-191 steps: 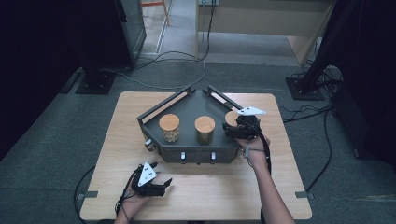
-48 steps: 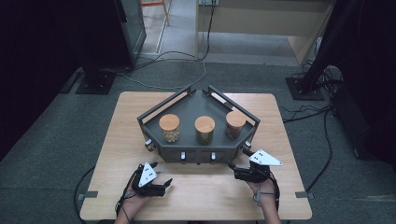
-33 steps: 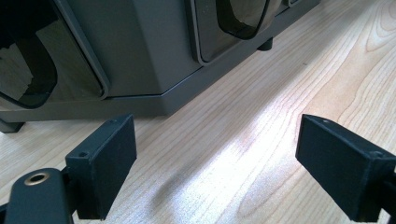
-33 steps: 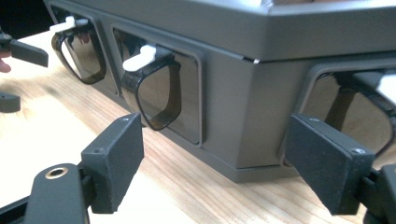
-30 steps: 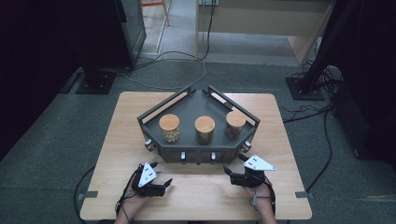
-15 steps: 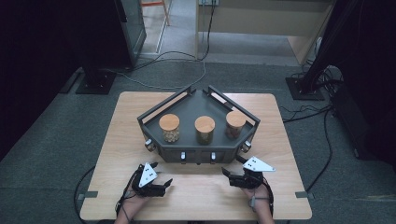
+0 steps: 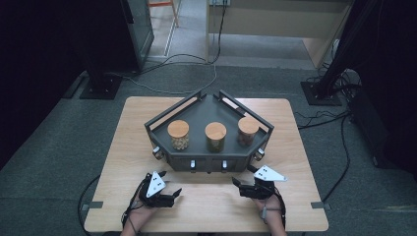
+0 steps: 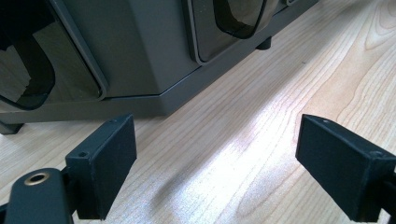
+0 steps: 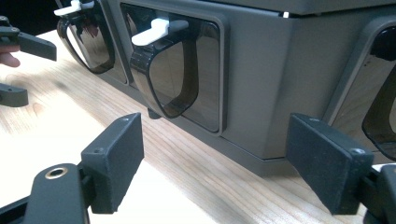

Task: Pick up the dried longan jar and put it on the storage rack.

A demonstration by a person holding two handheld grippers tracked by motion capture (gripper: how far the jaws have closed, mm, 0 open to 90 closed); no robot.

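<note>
Low in the frame, both the left gripper point(image 7: 173, 192) and right gripper point(image 7: 238, 184) are held wide open, empty, before the grey rack point(image 7: 196, 118).

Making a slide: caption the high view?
Both grippers, left and right, open on table before three-jar rack.

Cables point(image 7: 182, 61) snake over the grey floor point(image 7: 64, 142) far ahead of the left gripper point(image 7: 169, 187); a black stand base point(image 7: 101, 86) sits ahead-left.
</note>
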